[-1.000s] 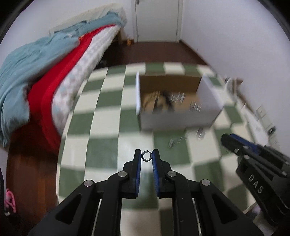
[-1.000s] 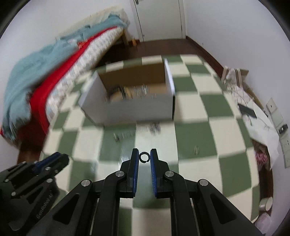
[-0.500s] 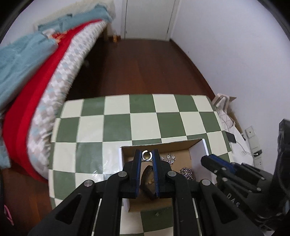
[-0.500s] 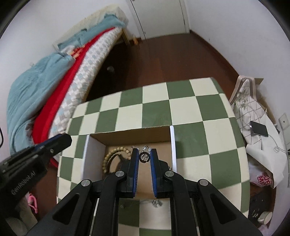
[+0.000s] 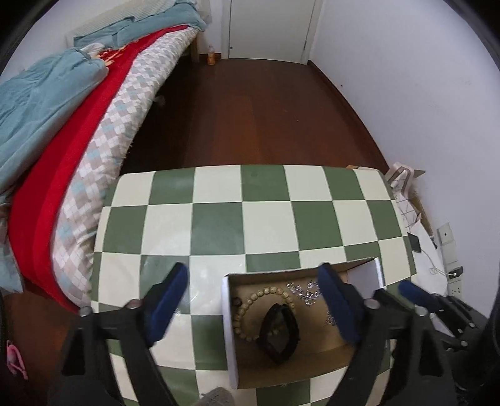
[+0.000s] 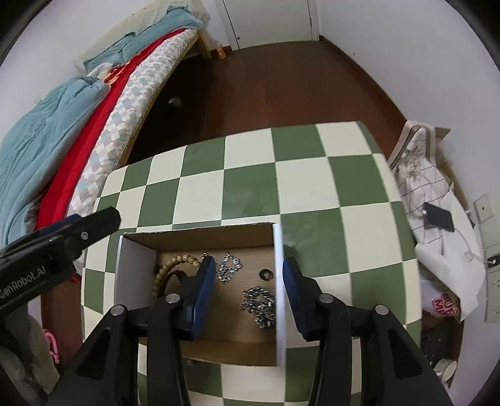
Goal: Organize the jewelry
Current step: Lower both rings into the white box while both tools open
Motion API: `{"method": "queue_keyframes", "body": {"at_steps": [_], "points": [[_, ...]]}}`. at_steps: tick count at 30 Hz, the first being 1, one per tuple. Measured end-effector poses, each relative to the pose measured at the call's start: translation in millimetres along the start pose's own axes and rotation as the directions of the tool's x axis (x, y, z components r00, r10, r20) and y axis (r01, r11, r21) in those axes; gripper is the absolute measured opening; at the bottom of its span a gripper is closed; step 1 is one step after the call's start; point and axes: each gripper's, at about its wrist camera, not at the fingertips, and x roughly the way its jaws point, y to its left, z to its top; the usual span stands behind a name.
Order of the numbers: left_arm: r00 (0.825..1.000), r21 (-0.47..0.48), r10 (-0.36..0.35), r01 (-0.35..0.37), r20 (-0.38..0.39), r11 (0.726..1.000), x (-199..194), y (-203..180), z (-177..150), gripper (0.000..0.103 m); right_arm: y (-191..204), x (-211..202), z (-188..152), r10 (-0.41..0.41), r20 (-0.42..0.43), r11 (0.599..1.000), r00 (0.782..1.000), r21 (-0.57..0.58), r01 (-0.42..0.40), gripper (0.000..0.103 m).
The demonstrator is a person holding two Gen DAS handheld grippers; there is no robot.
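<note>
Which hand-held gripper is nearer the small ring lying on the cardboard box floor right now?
Right. The right hand-held gripper hangs open with the small ring between its fingers. The left hand-held gripper is open further left, over the wooden bead bracelet.

Home bedroom, bed [image 5: 78, 103] piled with blankets, white door [image 5: 268, 28], dark wooden floor [image 5: 250, 112]

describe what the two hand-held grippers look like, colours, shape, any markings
Both match: the left hand-held gripper and right hand-held gripper have angular matte black plastic bodies with silver round screw heads at the joints, and flat blue pads lining the inside of each finger. Seen from the right wrist view, the left one's side carries white lettering reading GenRobot.AI. No cables or sleeves show.
</note>
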Motion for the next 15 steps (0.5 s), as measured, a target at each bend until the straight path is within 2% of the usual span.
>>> {"method": "queue_keyframes", "body": {"at_steps": [1,2,3,4,5,6,10,15], "points": [[1.000,0.010,0.017,-0.017,0.006,1.000,-1,0,-3,0.099,-1,-3,-1,-0.012,0.007,1.000,1.000,-0.004,0.012,0.052],[1.000,0.015,0.027,-0.027,0.013,1.000,-3,0,-5,0.102,-1,-6,-3,-0.026,0.015,1.000,1.000,-0.009,0.026,0.062],[0.998,0.025,0.051,-0.052,0.027,0.998,-5,-1,-10,0.103,0,-9,-5,-0.045,0.023,0.999,0.999,-0.018,0.045,0.076],[0.997,0.032,0.069,-0.070,0.034,0.997,-6,-1,-14,0.103,0,-11,-8,-0.067,0.030,0.997,0.997,-0.029,0.068,0.083],[0.995,0.036,0.086,-0.088,0.045,0.995,-7,0,-18,0.103,1,-13,-11,-0.096,0.036,0.994,0.995,-0.043,0.098,0.096],[0.993,0.037,0.102,-0.105,0.062,0.994,-9,0,-23,0.103,2,-14,-14,-0.114,0.039,0.992,0.993,-0.053,0.116,0.101],[0.981,0.020,0.166,-0.169,0.103,0.985,-17,7,-41,0.103,8,-18,-28,-0.166,0.046,0.981,0.985,-0.092,0.170,0.102],[0.975,-0.005,0.180,-0.181,0.133,0.983,-32,12,-58,0.103,14,-32,-45,-0.168,0.083,0.978,0.982,-0.111,0.176,0.103]]}}
